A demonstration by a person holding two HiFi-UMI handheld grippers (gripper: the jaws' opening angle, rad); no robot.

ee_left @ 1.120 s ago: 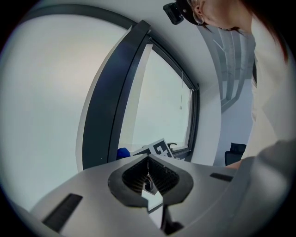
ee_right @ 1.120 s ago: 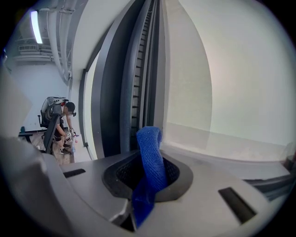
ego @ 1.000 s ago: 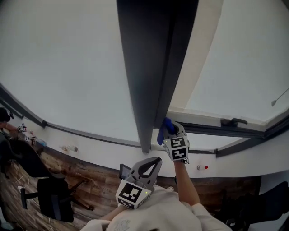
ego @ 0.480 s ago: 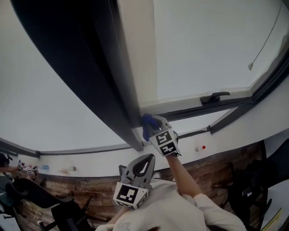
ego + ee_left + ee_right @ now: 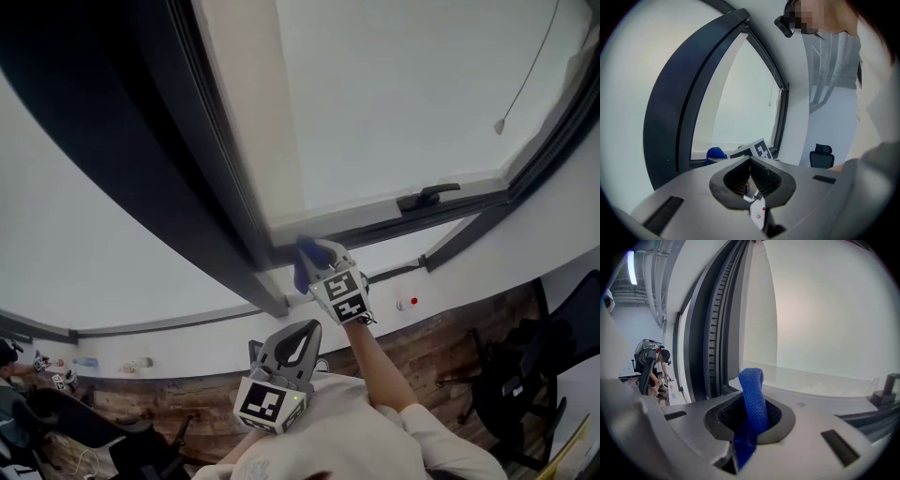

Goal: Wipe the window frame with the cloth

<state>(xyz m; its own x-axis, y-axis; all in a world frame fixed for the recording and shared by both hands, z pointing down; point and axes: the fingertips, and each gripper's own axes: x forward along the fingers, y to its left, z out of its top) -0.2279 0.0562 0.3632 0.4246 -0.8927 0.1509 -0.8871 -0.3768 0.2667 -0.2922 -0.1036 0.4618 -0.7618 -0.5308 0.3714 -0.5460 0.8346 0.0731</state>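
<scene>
pointing up at window frame [image 5: 701,333], cloth [image 5: 752,390] clamped in right claw [image 5: 749,414]; left claw [image 5: 751,180] closed

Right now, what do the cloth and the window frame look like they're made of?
The cloth looks like blue woven or knit fabric: a fine mesh texture shows. The window frame is probably painted metal, dark grey with a smooth matt finish. Its ribbed black strip may be rubber; I can't be sure.

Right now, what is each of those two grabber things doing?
Left gripper: closed, holding nothing.
Right gripper: closed on the blue cloth.
</scene>
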